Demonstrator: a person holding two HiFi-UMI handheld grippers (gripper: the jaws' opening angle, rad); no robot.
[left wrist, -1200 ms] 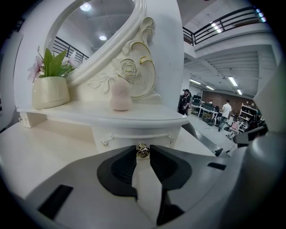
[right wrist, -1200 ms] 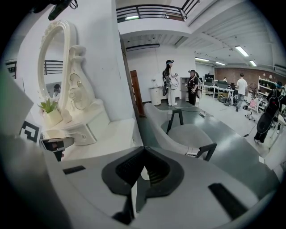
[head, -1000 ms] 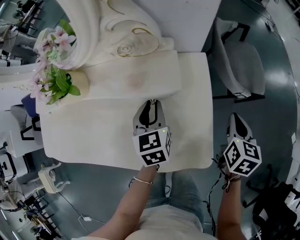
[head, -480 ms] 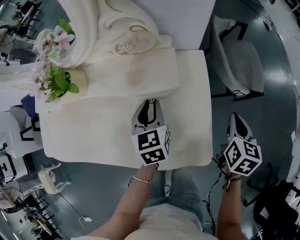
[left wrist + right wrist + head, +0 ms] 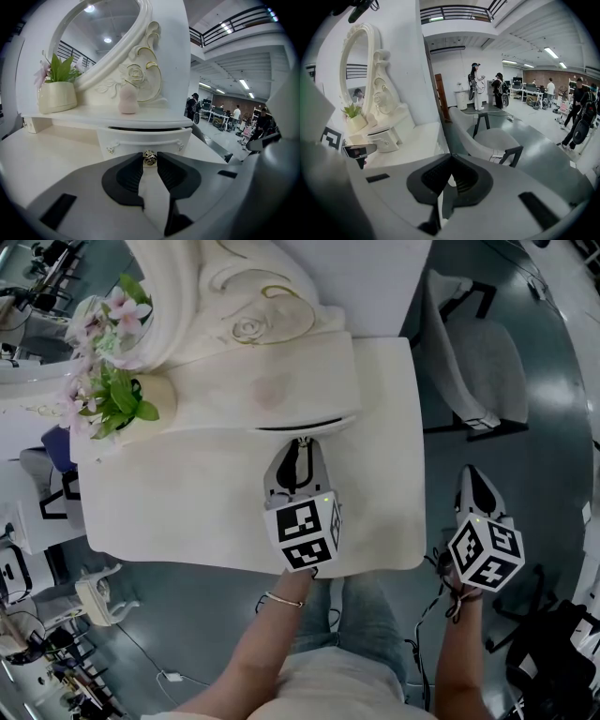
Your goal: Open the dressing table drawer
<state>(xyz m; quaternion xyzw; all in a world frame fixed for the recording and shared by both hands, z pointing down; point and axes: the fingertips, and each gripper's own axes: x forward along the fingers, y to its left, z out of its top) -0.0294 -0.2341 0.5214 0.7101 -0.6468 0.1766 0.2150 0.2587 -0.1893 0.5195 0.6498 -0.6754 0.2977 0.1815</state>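
Observation:
The cream dressing table (image 5: pixel 169 512) has a small drawer (image 5: pixel 140 139) under its raised shelf. The drawer stands slightly pulled out, and a dark slit (image 5: pixel 309 425) shows along its top edge. My left gripper (image 5: pixel 149 160) is shut on the drawer's round brass knob (image 5: pixel 149 157), the pads pressing it from both sides. In the head view this left gripper (image 5: pixel 300 448) lies over the tabletop, pointing at the drawer. My right gripper (image 5: pixel 472 474) hangs off the table's right edge above the floor, and the right gripper (image 5: pixel 450 158) is shut with nothing held.
A pot of pink flowers (image 5: pixel 141 404) and a pink egg-shaped object (image 5: pixel 127 100) stand on the shelf in front of the oval mirror (image 5: pixel 103 33). A grey chair (image 5: pixel 478 362) stands right of the table. Several people stand far back in the hall.
The drawer has slid a little out from under the shelf, and a dark gap now shows along its top. Both grippers have hardly moved.

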